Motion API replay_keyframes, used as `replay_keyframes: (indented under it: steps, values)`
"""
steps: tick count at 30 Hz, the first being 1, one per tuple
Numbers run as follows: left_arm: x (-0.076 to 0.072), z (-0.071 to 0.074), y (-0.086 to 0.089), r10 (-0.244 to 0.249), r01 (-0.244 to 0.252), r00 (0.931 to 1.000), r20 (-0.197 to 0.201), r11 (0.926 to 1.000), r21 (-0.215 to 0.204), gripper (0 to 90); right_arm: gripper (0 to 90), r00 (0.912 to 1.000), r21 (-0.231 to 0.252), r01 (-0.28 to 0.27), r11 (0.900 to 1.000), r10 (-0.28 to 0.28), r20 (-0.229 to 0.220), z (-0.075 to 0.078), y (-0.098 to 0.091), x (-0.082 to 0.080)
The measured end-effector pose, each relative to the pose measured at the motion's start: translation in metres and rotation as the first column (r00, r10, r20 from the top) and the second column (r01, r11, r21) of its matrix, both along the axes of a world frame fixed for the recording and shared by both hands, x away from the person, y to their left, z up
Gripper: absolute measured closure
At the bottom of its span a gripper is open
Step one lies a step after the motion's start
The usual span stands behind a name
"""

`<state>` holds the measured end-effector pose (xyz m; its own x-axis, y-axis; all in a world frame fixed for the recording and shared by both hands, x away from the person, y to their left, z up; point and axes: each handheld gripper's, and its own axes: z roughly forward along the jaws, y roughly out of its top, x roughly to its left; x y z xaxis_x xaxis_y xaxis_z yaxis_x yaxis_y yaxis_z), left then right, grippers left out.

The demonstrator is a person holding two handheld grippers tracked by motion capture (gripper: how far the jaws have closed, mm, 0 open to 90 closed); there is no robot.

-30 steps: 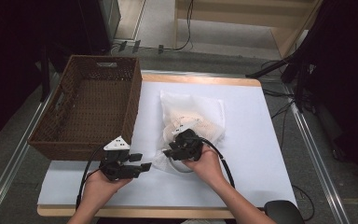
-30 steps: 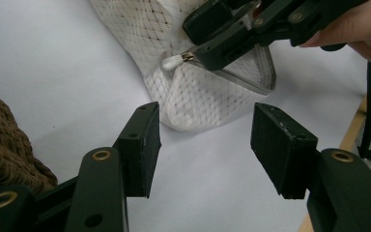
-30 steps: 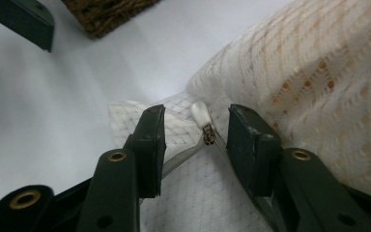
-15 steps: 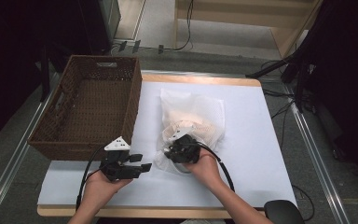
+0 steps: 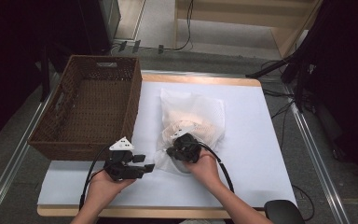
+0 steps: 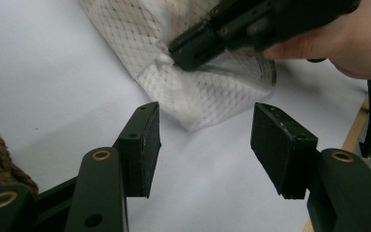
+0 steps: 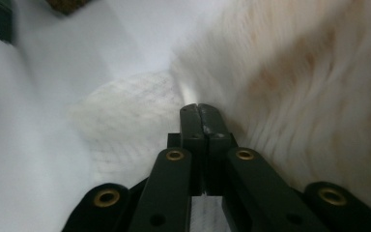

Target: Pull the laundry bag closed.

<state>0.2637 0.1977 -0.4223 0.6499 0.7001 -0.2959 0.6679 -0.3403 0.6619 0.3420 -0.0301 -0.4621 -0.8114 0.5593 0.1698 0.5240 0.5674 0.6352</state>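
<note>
The white mesh bag [image 5: 191, 122] lies mid-tabletop, just right of the wicker basket [image 5: 91, 109] at the left edge. The right gripper [image 5: 176, 150] has just been closing; its jaws are now pressed together, pinching the bag's near corner. The left gripper [image 6: 205, 145] hovers close by, jaws spread, holding nothing.

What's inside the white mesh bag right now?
Through the white mesh bag a pale beige, fluffy mass shows; the netting blurs it, so what it is stays unclear. The right gripper is pinched on the bag's near edge and covers that part.
</note>
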Motion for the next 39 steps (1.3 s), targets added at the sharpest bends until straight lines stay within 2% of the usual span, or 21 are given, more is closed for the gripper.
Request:
replay_keyframes:
  steps: [2,8,10,16,17,19,23,26,28,30,33,34,36,39]
  values:
    - [0.0,0.0,-0.001,-0.005,0.005,1.0,0.008,1.0,0.006,44.7,90.0,1.0,0.021,0.0,0.9998,0.0,0.001,0.005,-0.001,-0.001]
    - [0.001,-0.001,-0.003,-0.01,0.01,0.9999,0.007,0.9999,0.009,44.8,90.0,0.9999,0.01,-0.002,0.9999,0.002,-0.012,0.006,-0.002,0.0]
    - [0.001,-0.001,-0.003,-0.007,0.007,0.9999,0.008,0.9999,0.009,44.9,90.0,1.0,0.009,-0.005,1.0,0.005,-0.003,0.005,-0.003,0.0]
    - [0.005,-0.003,-0.005,-0.004,0.004,1.0,0.007,0.9999,0.013,45.0,89.8,0.9999,0.021,0.008,0.9997,-0.008,-0.008,0.013,-0.006,-0.004]
    - [0.005,-0.003,-0.005,-0.004,0.004,1.0,0.008,0.9998,0.019,45.0,85.0,0.9999,0.015,0.01,0.9998,-0.009,-0.011,0.014,-0.007,-0.005]
    - [0.005,-0.002,-0.005,-0.003,0.003,0.9999,0.014,0.9998,0.021,45.1,79.4,0.9999,0.031,0.003,0.9995,-0.003,-0.015,0.018,-0.009,-0.008]
    - [0.005,-0.001,-0.004,-0.004,0.003,0.9998,0.02,0.9998,0.02,45.0,74.1,0.9996,0.036,-0.014,0.9992,0.015,-0.023,0.022,-0.01,-0.015]
    - [0.005,-0.001,-0.004,0.0,-0.001,0.9997,0.024,0.9999,0.017,45.0,65.5,0.9991,0.022,-0.028,0.9994,0.029,-0.03,0.017,-0.01,-0.019]
    - [0.005,0.0,-0.004,0.001,-0.001,0.9997,0.025,0.9998,0.018,45.0,62.4,0.9986,0.008,-0.015,0.9999,0.015,-0.051,0.012,-0.009,-0.019]
    - [0.005,0.0,-0.004,0.0,0.0,0.9996,0.029,0.9998,0.018,45.1,63.4,0.9974,-0.004,-0.013,0.9999,0.013,-0.07,0.007,-0.007,-0.018]
    - [0.005,-0.001,-0.005,0.002,-0.002,0.9996,0.029,0.9998,0.02,45.1,72.8,0.9942,0.004,-0.017,0.9998,0.017,-0.106,0.003,-0.003,-0.015]
    - [0.005,-0.001,-0.005,0.0,-0.001,0.9996,0.028,0.9997,0.023,45.2,78.9,0.992,0.008,-0.021,0.9997,0.022,-0.125,0.0,0.0,-0.014]
    - [0.005,-0.001,-0.005,-0.002,0.001,0.9995,0.03,0.9998,0.02,45.2,88.7,0.9923,0.008,-0.025,0.9996,0.026,-0.121,0.0,0.002,-0.013]
    - [0.006,-0.001,-0.005,0.003,-0.004,0.9995,0.033,0.9998,0.018,45.4,89.5,0.9957,0.021,-0.035,0.9992,0.037,-0.085,0.007,0.0,-0.015]
